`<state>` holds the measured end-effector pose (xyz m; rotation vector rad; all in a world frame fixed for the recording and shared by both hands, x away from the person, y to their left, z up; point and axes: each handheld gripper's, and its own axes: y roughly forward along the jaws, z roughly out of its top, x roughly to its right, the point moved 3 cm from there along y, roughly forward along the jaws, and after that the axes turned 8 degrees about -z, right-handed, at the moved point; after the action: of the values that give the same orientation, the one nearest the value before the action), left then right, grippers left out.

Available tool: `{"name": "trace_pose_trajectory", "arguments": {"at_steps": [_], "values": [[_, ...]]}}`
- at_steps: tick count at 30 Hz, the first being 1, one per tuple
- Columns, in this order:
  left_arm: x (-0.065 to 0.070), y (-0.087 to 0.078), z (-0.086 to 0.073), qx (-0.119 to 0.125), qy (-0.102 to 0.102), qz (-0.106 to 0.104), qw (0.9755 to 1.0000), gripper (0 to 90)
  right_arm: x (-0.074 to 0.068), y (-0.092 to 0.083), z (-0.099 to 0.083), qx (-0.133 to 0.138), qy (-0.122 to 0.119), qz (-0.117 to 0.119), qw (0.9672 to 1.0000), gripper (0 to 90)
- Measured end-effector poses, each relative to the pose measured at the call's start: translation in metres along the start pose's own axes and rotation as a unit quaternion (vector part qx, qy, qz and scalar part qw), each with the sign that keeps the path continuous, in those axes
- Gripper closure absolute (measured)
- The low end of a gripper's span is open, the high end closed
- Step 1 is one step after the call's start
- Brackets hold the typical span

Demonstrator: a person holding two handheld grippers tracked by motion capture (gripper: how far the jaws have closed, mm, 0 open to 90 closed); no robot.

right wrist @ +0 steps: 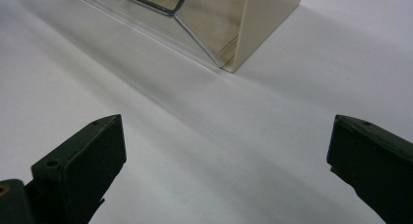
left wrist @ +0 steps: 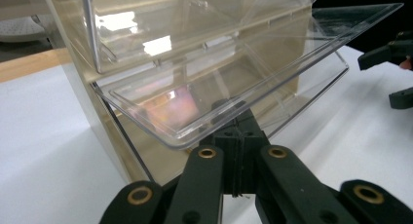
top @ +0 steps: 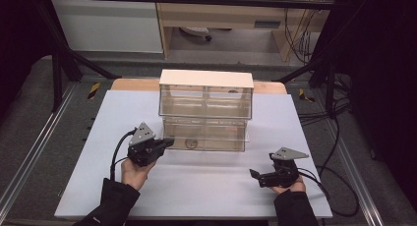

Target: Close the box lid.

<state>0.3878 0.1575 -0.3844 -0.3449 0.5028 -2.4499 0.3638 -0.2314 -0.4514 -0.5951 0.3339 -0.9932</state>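
Note:
A clear plastic drawer cabinet (top: pixel 205 79) with a cream top stands at the middle back of the white mat. Its lower front panel (left wrist: pixel 234 73) is clear and tilts outward from the frame. My left gripper (top: pixel 169 142) is at the cabinet's lower left corner. Its jaws are shut, with the tips (left wrist: pixel 238 131) tucked under the panel's edge; I cannot tell whether they pinch it. A small ring-shaped thing (top: pixel 191 143) shows through the lower compartment. My right gripper (top: pixel 255 176) rests low on the mat at the front right, open and empty (right wrist: pixel 224 160), pointing at the cabinet's corner (right wrist: pixel 243 48).
A white mat (top: pixel 196 191) covers the wooden table (top: pixel 133 84). Black frame bars (top: pixel 59 64) stand at the left and right. Cables (top: pixel 334 152) trail off the right side. Wooden shelving (top: pixel 221 14) is behind the table.

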Motion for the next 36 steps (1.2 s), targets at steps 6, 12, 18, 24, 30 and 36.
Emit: {"name": "trace_pose_trajectory", "arguments": {"at_steps": [6,12,18,24,30,36], "values": [[0.000,0.000,-0.003,-0.003,-0.002,-0.001,1.0000,89.4,0.000,0.000,0.000,0.002,-0.003,-0.001,1.0000,1.3],[0.001,0.002,-0.007,-0.009,-0.003,-0.001,0.9999,89.4,0.001,0.001,0.000,-0.002,-0.004,-0.003,1.0000,1.2],[0.001,0.004,-0.011,-0.019,-0.003,-0.003,0.9998,89.4,0.003,0.001,-0.001,-0.003,-0.005,-0.005,1.0000,1.2],[0.001,0.005,-0.015,-0.027,-0.004,-0.003,0.9996,89.4,0.003,0.002,-0.001,-0.006,-0.007,-0.005,0.9999,1.2],[0.001,0.007,-0.017,-0.036,-0.005,-0.004,0.9993,89.4,0.003,0.002,-0.002,-0.006,-0.007,-0.006,0.9999,1.2],[0.002,0.008,-0.019,-0.041,-0.007,-0.005,0.9991,89.4,0.003,0.002,-0.002,-0.008,-0.005,-0.007,0.9999,1.2]]}}
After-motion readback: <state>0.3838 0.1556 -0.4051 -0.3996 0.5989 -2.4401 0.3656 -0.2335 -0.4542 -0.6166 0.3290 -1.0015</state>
